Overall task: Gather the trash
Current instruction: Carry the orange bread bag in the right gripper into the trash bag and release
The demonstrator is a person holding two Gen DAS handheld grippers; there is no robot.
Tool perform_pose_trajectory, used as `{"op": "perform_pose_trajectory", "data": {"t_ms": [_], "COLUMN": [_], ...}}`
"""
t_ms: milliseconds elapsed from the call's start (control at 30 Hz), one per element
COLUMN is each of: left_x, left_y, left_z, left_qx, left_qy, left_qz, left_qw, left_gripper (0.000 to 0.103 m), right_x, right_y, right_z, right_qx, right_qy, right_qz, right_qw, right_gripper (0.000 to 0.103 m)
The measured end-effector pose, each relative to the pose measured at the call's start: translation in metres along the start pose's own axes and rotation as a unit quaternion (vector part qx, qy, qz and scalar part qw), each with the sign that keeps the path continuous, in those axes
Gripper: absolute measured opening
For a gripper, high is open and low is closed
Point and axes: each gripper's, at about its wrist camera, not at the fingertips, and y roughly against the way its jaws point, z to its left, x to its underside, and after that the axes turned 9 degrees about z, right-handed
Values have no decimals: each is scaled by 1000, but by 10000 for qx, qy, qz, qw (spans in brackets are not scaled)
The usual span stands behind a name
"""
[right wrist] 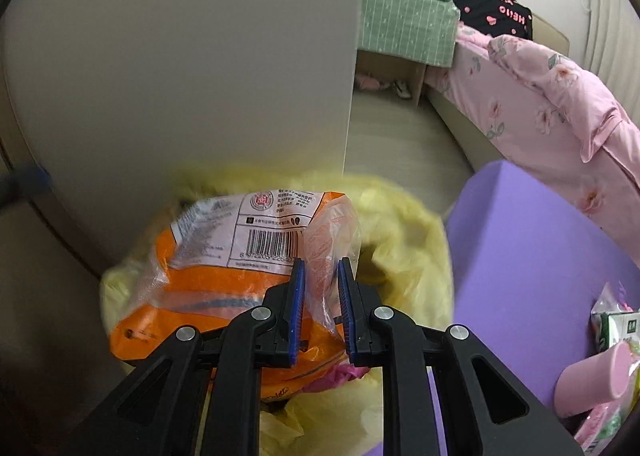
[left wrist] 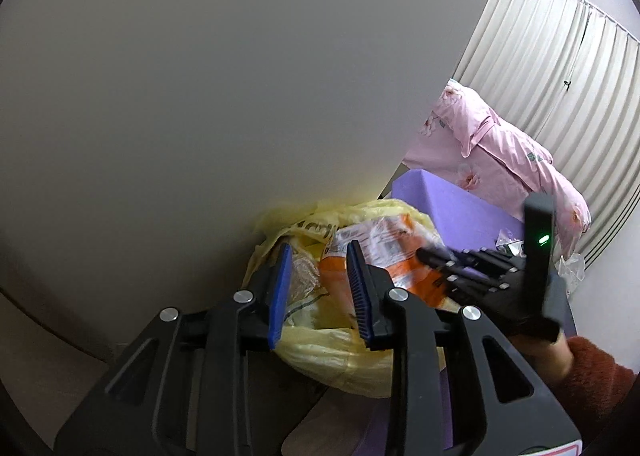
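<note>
A yellow plastic trash bag (left wrist: 332,352) (right wrist: 404,223) sits open against a white panel, beside a purple surface. An orange snack wrapper (left wrist: 400,256) (right wrist: 208,284) with a barcode label lies over the bag's mouth. My right gripper (right wrist: 322,308) is shut on the wrapper's clear crinkled edge; in the left wrist view it (left wrist: 428,258) reaches in from the right onto the wrapper. My left gripper (left wrist: 320,292) hovers over the bag with its blue pads apart and nothing pressed between them. A clear crumpled wrapper (left wrist: 304,276) lies inside the bag behind it.
The white panel (right wrist: 180,55) stands close behind the bag. A purple surface (right wrist: 528,248) to the right carries a pink cup (right wrist: 596,376) and a green packet (right wrist: 616,324). Pink bedding (right wrist: 560,111) and curtains (left wrist: 552,67) lie beyond. A red-brown sleeve (left wrist: 596,384) is at lower right.
</note>
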Motion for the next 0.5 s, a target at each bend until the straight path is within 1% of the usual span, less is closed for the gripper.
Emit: {"op": "perform_pose_trajectory", "data": {"t_ms": [67, 133, 233, 333, 367, 400, 467, 500], "left_x": [3, 5, 9, 11, 12, 11, 11, 10], "left_y": [-4, -10, -13, -14, -13, -11, -9, -7], "left_z": [3, 4, 5, -2, -4, -7, -11, -14], "left_qx": [15, 49, 91, 93, 98, 108, 110, 109], "left_qy": [25, 47, 34, -12, -24, -40, -57, -79], "left_qz": [37, 88, 130, 108, 89, 56, 4, -35], "left_qw": [10000, 9999, 9999, 9999, 9999, 9999, 9999, 9999], "left_gripper": [27, 27, 27, 27, 27, 27, 27, 28], "right_x": [7, 11, 13, 7, 6, 7, 10, 11], "right_y": [-12, -17, -15, -11, -9, -7, 4, 9], "right_z": [2, -1, -4, -10, -12, -15, -19, -20], "right_qx": [148, 171, 60, -110, -165, -219, -416, -449], "right_qy": [69, 14, -131, -151, -159, -173, -224, -230], "right_qz": [132, 223, 228, 169, 171, 154, 29, -9], "right_qw": [9998, 9996, 9996, 9997, 9996, 9995, 9989, 9987], "right_gripper": [17, 17, 17, 18, 22, 31, 42, 46]}}
